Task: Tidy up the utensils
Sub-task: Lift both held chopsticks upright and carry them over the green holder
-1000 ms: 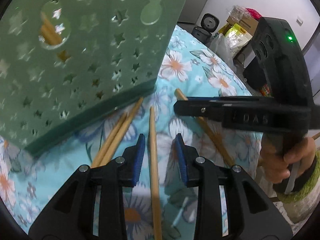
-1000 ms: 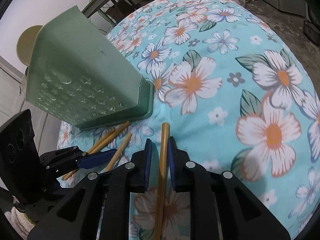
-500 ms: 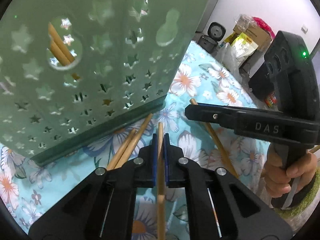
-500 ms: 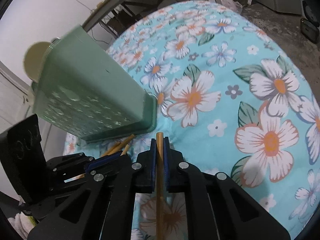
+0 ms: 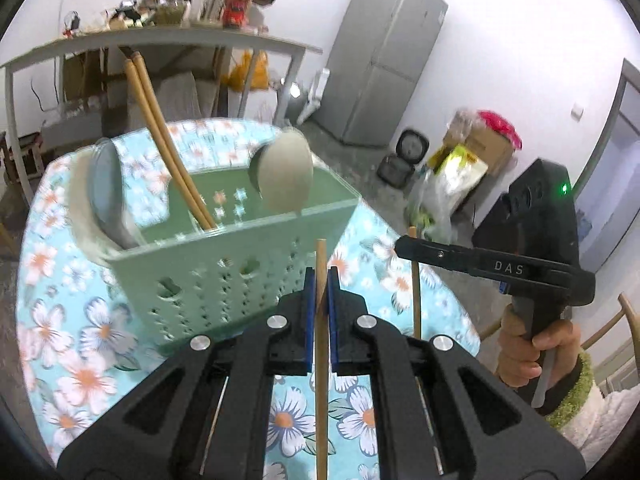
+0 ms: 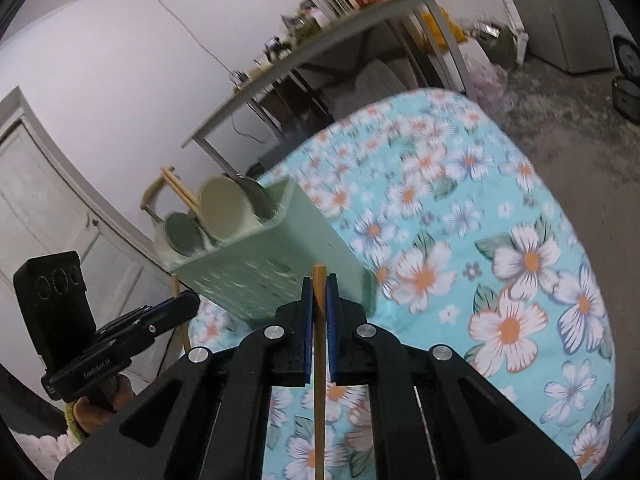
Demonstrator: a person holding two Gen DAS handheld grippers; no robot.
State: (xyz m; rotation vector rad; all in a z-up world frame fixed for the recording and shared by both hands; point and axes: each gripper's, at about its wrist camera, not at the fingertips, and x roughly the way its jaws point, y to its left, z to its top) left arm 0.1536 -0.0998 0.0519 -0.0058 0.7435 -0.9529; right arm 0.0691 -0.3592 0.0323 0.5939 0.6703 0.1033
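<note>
My left gripper [image 5: 320, 276] clamps one wooden chopstick [image 5: 321, 340], its long axis running forward between the pads. The green utensil basket [image 5: 224, 264] stands ahead, slightly left, open top upward. My right gripper [image 6: 319, 284] pinches another chopstick [image 6: 319, 360], the basket ahead-left of it, so my left hand sits nearer.

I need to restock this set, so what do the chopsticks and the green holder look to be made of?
The chopstick in the left tongs looks like bamboo or light wood: tan, matte, no gloss. The green holder looks like moulded plastic: even pale colour, smooth walls, cleanly punched holes.
</note>
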